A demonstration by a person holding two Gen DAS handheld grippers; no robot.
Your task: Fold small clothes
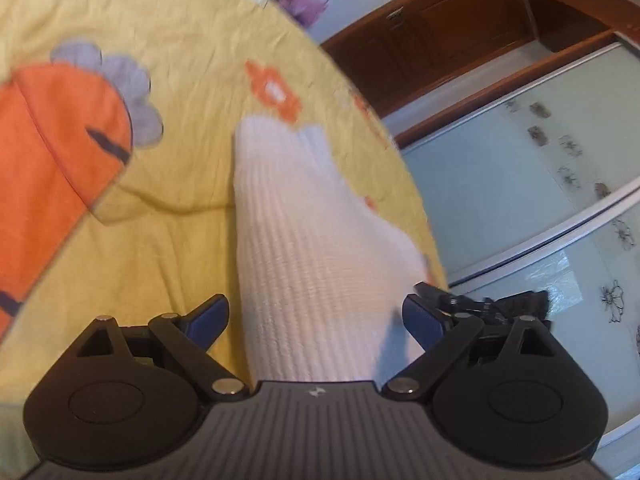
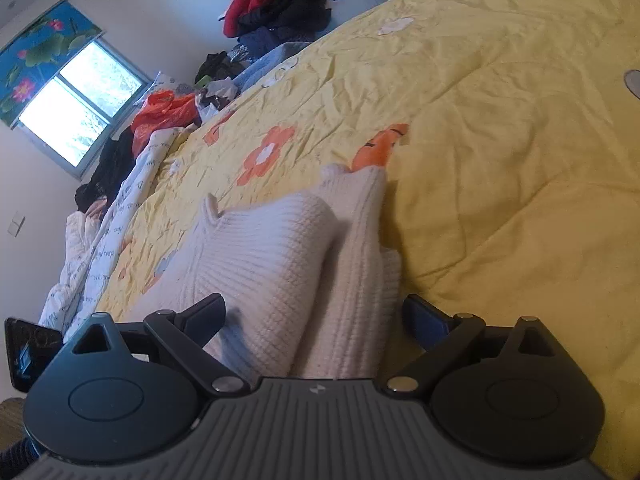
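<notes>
A small white ribbed knit garment (image 1: 304,240) lies on a yellow bedspread (image 1: 168,248) with orange flower prints. My left gripper (image 1: 316,316) is open, its two fingers standing on either side of the garment's near end. In the right wrist view the same white garment (image 2: 280,264) lies folded in soft ridges on the bedspread (image 2: 500,168). My right gripper (image 2: 316,312) is open too, its fingers straddling the garment's near edge. Part of the other gripper (image 1: 480,304) shows at the right of the left wrist view.
A wardrobe with pale sliding doors (image 1: 540,184) stands beyond the bed edge. A pile of clothes (image 2: 280,4), an orange bag (image 2: 164,116) and a white quilt (image 2: 104,240) lie along the bed's far side under a window (image 2: 76,112).
</notes>
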